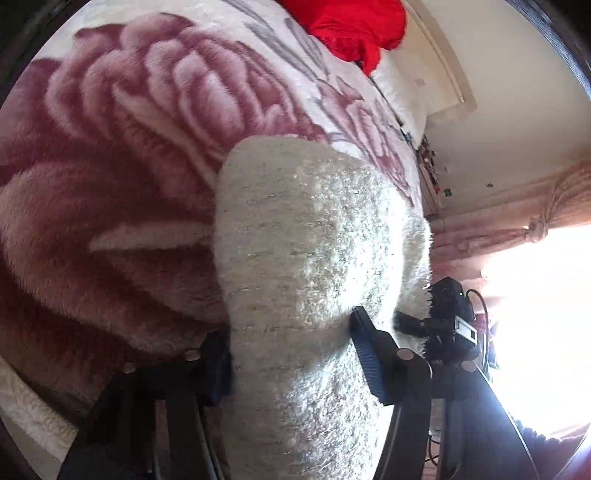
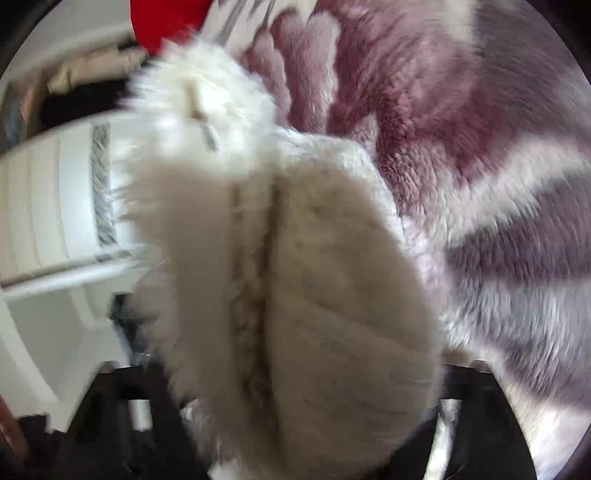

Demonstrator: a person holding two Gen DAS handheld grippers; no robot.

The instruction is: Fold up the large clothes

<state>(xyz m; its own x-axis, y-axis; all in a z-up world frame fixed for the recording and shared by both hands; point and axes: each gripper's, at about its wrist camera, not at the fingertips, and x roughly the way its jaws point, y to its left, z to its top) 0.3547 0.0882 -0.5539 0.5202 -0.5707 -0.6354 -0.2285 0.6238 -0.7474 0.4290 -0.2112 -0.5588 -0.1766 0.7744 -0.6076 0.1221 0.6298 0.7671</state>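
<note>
Here, a fuzzy cream sweater [image 1: 314,258] hangs over the rose-print blanket [image 1: 110,147].
Left tongs [image 1: 291,354] pinch its fabric; right tongs [image 2: 303,387] buried in it, grip unclear.

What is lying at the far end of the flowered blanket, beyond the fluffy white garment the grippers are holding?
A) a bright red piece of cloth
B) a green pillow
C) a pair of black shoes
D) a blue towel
A: in the left wrist view a bright red piece of cloth lies bunched at the top of the flowered blanket, beyond the fluffy white garment.
</note>
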